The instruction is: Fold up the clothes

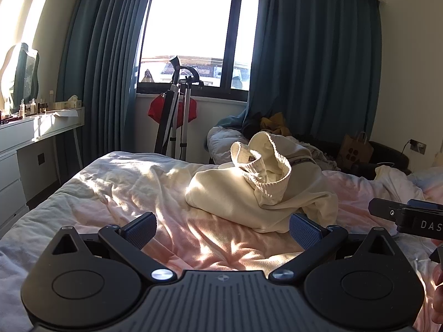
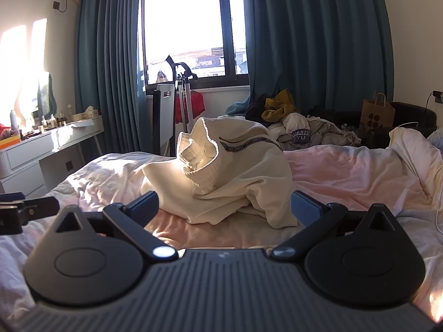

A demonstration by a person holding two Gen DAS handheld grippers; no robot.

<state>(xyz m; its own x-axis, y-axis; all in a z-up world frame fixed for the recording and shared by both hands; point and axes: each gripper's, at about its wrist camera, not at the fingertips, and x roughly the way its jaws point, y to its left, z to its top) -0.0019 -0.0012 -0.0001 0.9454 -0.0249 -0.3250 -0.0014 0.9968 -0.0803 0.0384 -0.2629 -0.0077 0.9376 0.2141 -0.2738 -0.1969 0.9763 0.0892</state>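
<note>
Left wrist view: left claw (image 1: 223, 231) spread wide, blue ribbed pads apart, nothing between them, hovering low over a rumpled pale pink and white bed sheet (image 1: 116, 193). Ahead of the claw and slightly to its right, well short of contact, a crumpled cream knit garment with a ribbed elastic band (image 1: 257, 188), heaped in a loose mound with the band opening gaping upward. Likely dumped there as is, unsorted, ready for spreading flat. At the far right edge, level with the claw, the black finger tip of the other tool (image 1: 384, 209), showing both tools side by side facing the same heap.

Right wrist view: right claw (image 2: 224, 210) also fully spread and empty, aimed straight at the same cream garment (image 2: 221, 171), which sits just beyond the fingertips, near but apparently not touched. A dark patterned tape stripe (image 2: 249, 141) running across the upper side of the cloth. Beyond the heap, away from the claw, a separate pile of mixed clothes, mustard and grey (image 2: 293, 121), perhaps waiting for a turn. Farther off to the left, a white dressing table with bottles (image 2: 61, 141); straight ahead, teal curtains (image 2: 304, 41) framing a bright window, sunlight falling across the bed.

Folding judged not yet begun: both claws wide, probably poised for pinching an edge or the band on each side and pulling the mound flat.
</note>
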